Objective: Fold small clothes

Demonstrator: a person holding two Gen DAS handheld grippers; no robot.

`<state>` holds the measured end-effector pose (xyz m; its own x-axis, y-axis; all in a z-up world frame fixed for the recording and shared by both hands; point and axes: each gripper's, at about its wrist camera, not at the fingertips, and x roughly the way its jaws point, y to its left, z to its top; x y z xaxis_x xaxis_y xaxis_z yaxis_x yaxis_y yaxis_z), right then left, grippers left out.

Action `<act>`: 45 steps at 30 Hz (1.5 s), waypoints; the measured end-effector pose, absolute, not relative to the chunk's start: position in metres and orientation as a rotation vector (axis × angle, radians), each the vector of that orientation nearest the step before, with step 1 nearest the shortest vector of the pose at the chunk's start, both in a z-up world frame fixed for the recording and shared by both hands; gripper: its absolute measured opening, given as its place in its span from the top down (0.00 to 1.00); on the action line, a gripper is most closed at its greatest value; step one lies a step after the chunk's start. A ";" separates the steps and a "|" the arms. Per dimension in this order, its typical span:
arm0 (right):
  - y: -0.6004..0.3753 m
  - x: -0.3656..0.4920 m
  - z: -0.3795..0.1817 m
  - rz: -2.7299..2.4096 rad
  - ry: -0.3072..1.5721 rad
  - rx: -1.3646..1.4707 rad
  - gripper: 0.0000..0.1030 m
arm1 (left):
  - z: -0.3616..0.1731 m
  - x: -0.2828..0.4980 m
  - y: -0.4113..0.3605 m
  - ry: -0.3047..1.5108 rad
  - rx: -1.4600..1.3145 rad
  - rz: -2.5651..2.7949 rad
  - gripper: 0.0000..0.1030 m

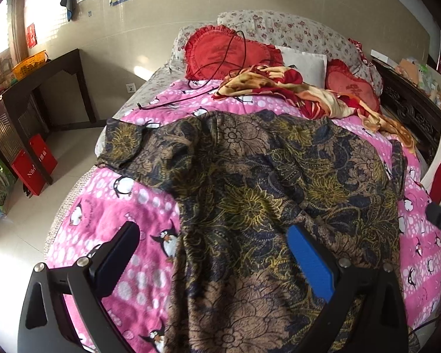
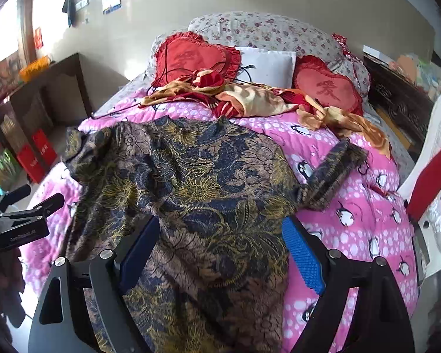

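Note:
A dark floral garment [image 1: 250, 194] in navy, gold and brown lies spread and wrinkled on a pink penguin blanket [image 1: 108, 223]; it also shows in the right wrist view [image 2: 208, 188], with one sleeve [image 2: 332, 170] stretched right. My left gripper [image 1: 214, 235] is open above the garment's lower left part, holding nothing. My right gripper [image 2: 220, 232] is open above the garment's lower part, holding nothing. The left gripper also shows at the left edge of the right wrist view [image 2: 26, 209].
Red heart pillows [image 1: 220, 53], a white pillow [image 2: 267, 64], a crumpled red-and-gold cloth [image 1: 279, 88] and a black cable [image 1: 208, 85] lie at the bed's head. A dark wooden table [image 1: 44, 88] and red boxes [image 1: 35, 164] stand left. A white chair [image 2: 438, 182] stands right.

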<state>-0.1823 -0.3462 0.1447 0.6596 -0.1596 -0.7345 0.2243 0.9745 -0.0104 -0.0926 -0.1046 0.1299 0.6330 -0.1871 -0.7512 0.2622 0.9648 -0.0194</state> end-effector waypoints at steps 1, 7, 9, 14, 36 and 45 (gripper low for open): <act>-0.345 -0.178 0.142 -0.221 0.827 0.079 0.17 | 0.128 -0.089 -0.106 0.851 0.094 -0.258 0.01; -0.349 -0.156 0.124 -0.225 0.859 0.091 0.17 | 0.117 -0.077 -0.114 0.865 0.102 -0.258 0.01; -0.351 -0.149 0.117 -0.229 0.874 0.099 0.17 | 0.113 -0.073 -0.116 0.869 0.105 -0.257 0.01; -0.353 -0.135 0.104 -0.240 0.894 0.107 0.17 | 0.105 -0.062 -0.118 0.888 0.106 -0.252 0.01; -0.357 -0.110 0.073 -0.254 0.942 0.145 0.17 | 0.085 -0.043 -0.128 0.908 0.120 -0.240 0.01; -0.356 -0.105 0.067 -0.258 0.956 0.150 0.17 | 0.081 -0.038 -0.128 0.913 0.117 -0.240 0.01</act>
